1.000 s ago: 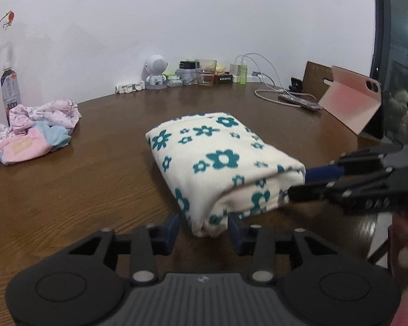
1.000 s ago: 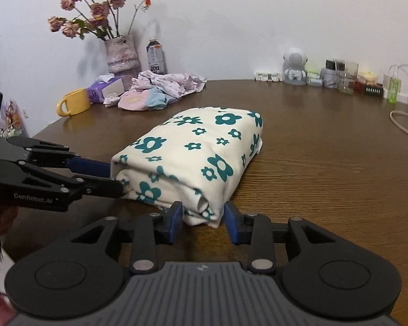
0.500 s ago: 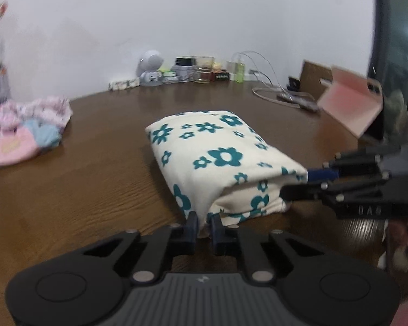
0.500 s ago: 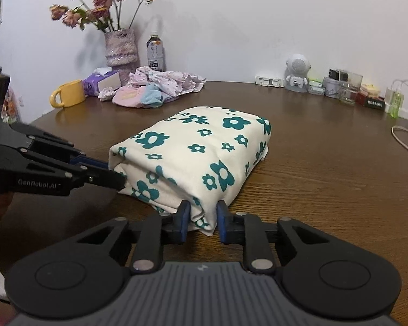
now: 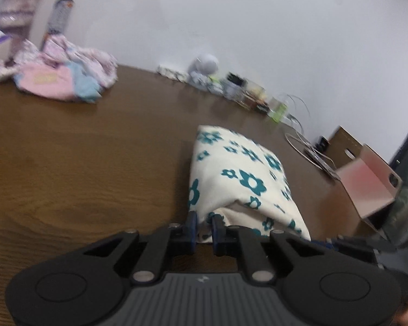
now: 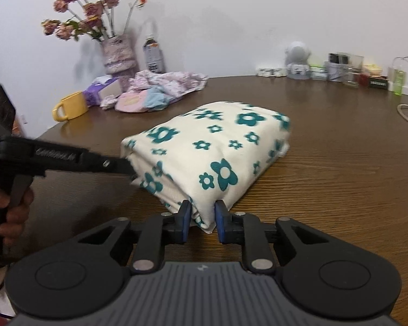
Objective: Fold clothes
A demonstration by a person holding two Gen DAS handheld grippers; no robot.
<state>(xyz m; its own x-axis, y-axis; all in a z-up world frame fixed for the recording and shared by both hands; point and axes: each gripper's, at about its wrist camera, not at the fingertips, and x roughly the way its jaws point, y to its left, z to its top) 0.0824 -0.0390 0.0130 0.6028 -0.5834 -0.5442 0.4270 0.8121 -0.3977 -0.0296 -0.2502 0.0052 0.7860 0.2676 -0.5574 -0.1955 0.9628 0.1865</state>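
Note:
A folded cream cloth with teal flowers point(image 6: 217, 146) lies on the brown wooden table point(image 6: 340, 163). My right gripper point(image 6: 202, 221) is shut on its near corner. My left gripper point(image 5: 204, 226) is shut on the other near corner of the same folded cloth point(image 5: 239, 179), and it shows from the side in the right wrist view as a black tool point(image 6: 68, 160) held by a hand. The left wrist view is tilted and blurred.
A heap of pink and blue clothes point(image 6: 160, 92) lies at the back left, beside a yellow mug point(image 6: 70, 106), a flower vase point(image 6: 118, 54) and a bottle point(image 6: 153, 54). Small items, a white figurine point(image 6: 297, 59) and cables line the back wall. A pink tablet stand point(image 5: 367, 182) stands right.
Both grippers went from open around the cloth's corners to shut on them. The left gripper has since swung and tilted, with the cloth's corner lifted slightly.

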